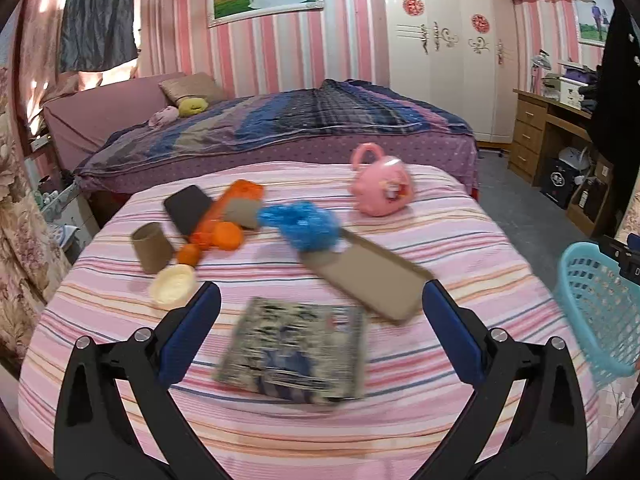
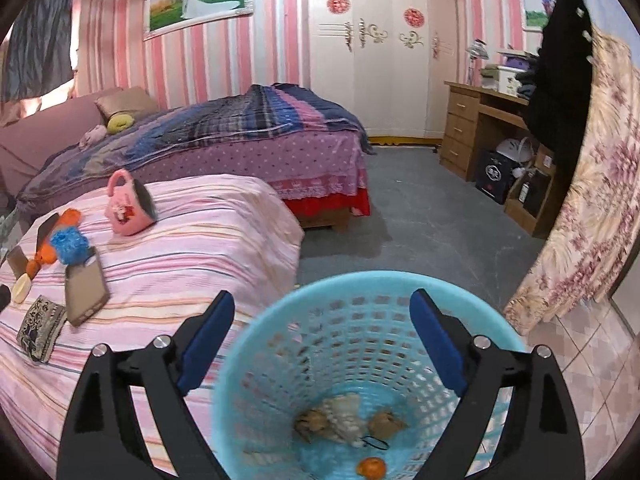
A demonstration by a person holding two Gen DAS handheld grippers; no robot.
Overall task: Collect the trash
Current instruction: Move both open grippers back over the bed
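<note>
The left gripper (image 1: 320,300) hangs over the striped bed (image 1: 440,232), its fingers (image 1: 192,328) spread wide and empty; a blurred patterned packet (image 1: 296,352) lies between and just below them, with a flat cardboard piece (image 1: 368,280) beyond. The right gripper (image 2: 322,312) is also spread wide, empty, above the blue basket (image 2: 260,340) beside the bed, where crumpled scraps (image 2: 344,420) and an orange bit (image 2: 371,468) lie at the bottom.

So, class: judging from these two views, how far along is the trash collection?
Done: the blue basket already holds crumpled scraps and an orange piece.
In hand: nothing; the left gripper and right gripper both have open, empty jaws.
Left: the cardboard tube, orange peel, blue wad and flat cardboard remain on the striped bed.
</note>
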